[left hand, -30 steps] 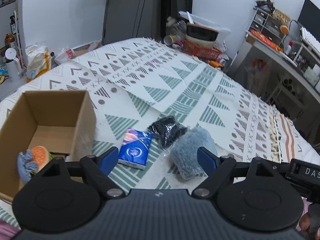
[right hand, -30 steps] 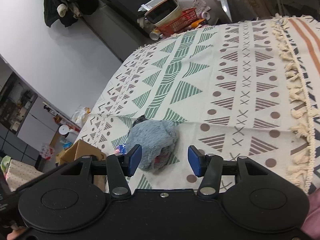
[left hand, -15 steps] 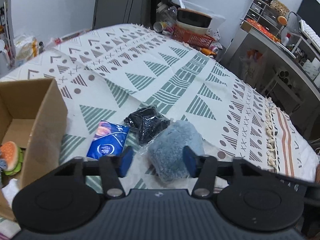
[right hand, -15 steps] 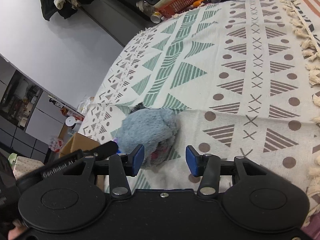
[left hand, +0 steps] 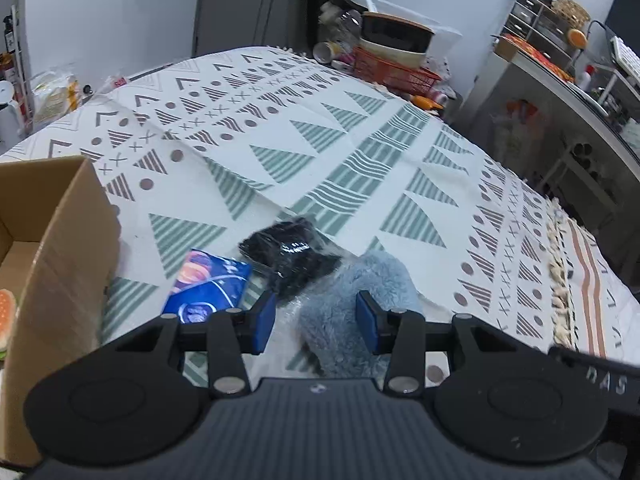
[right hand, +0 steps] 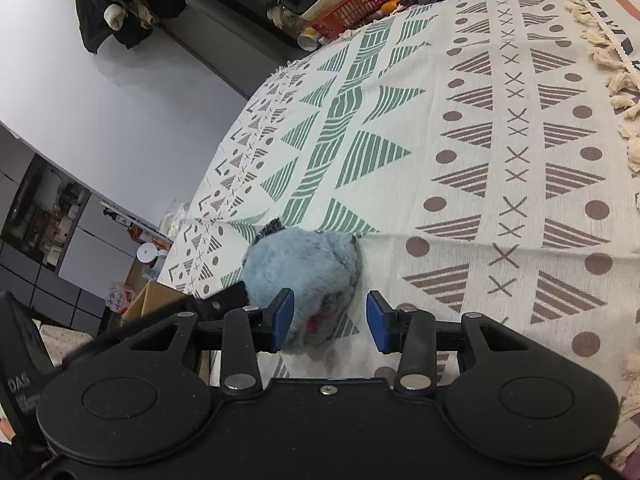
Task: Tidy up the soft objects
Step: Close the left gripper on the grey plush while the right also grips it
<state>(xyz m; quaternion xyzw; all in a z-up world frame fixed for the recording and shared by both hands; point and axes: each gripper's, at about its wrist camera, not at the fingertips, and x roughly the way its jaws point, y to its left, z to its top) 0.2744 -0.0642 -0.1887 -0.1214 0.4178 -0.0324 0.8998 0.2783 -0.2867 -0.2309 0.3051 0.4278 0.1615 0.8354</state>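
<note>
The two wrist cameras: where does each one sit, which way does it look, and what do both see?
Left wrist: sits behind the left tongs, looking across the patterned bedspread over the fluffy blue plush, black bagged item, blue packet and cardboard box.
Right wrist: sits behind the right tongs, looking at the plush from the other side; the left tool shows at lower left.
Shared: plush, bedspread, red basket.

Both wrist views close, low, share blue plush (left hand: pixel 352 300).
</note>
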